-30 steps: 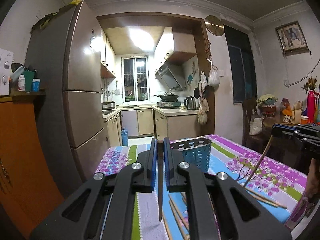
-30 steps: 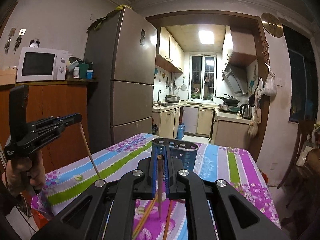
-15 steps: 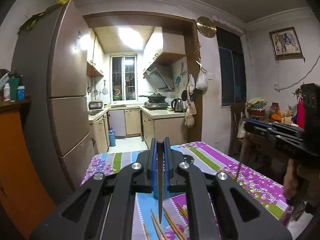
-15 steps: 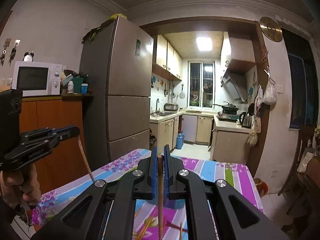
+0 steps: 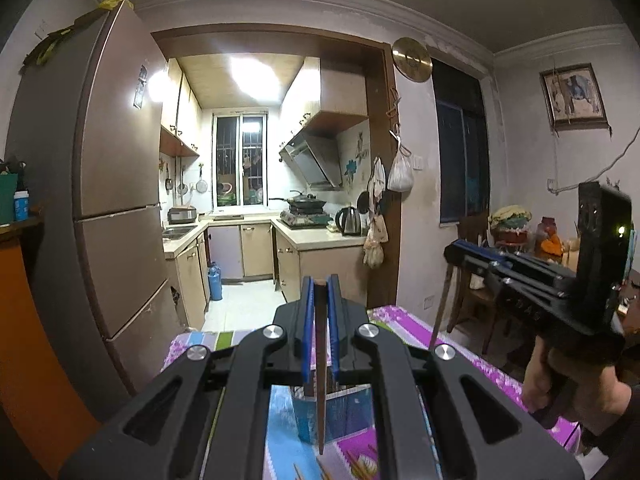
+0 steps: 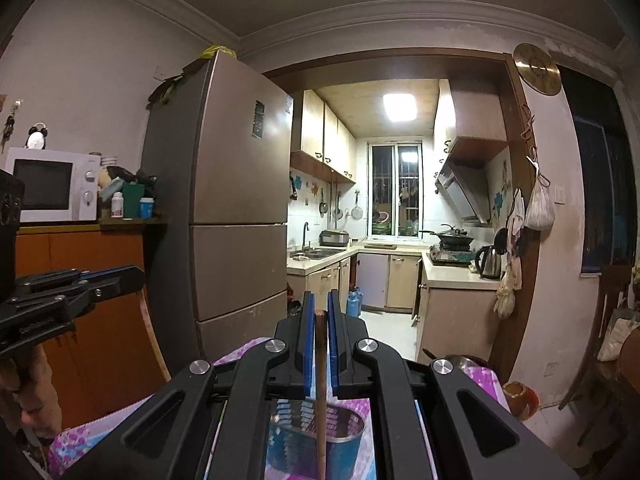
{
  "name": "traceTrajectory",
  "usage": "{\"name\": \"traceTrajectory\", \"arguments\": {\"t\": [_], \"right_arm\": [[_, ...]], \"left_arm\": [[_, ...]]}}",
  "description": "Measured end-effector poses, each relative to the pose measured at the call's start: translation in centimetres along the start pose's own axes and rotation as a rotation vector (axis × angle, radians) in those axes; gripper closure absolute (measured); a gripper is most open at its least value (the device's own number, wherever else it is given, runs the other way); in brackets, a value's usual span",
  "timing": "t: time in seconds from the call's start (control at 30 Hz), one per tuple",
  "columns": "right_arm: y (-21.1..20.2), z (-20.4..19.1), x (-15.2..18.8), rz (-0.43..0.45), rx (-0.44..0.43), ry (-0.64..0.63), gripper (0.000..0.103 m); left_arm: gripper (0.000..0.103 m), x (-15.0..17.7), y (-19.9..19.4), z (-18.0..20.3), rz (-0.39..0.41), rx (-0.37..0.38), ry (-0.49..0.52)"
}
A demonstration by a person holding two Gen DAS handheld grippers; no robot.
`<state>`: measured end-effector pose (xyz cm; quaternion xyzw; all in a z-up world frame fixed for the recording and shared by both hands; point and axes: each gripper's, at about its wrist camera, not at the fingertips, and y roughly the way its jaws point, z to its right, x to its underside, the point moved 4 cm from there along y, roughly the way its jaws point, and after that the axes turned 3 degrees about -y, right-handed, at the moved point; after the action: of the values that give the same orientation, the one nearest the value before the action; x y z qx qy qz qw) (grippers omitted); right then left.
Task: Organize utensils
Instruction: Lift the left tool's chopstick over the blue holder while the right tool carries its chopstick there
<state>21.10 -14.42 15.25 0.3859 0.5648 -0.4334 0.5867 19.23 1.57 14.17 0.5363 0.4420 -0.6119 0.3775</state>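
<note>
Wooden chopstick hangs pinched in the left gripper jaws, frame centre, above the blue holder; right gripper jaws likewise pinch another chopstick over it.

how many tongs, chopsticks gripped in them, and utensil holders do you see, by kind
black two-finger tongs: 2 (left tongs, right tongs)
thin brown wooden chopsticks gripped: 2 (left chopstick, right chopstick)
blue perforated plastic utensil holder: 1
total: 5
</note>
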Motion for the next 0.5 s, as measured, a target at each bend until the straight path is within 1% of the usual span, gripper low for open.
{"name": "traceTrajectory", "arguments": {"t": [0.3, 0.5], "right_arm": [[6.1, 1.9, -2.7, 0.017, 0.002, 0.001, 0.095], [9.6, 2.8, -2.7, 0.015, -0.009, 0.023, 0.095]], "left_arm": [[0.098, -3.3, 4.3, -0.5, 0.042, 0.002, -0.015], [0.098, -3.8, 7.8, -1.4, 0.035, -0.001, -0.033]]}}
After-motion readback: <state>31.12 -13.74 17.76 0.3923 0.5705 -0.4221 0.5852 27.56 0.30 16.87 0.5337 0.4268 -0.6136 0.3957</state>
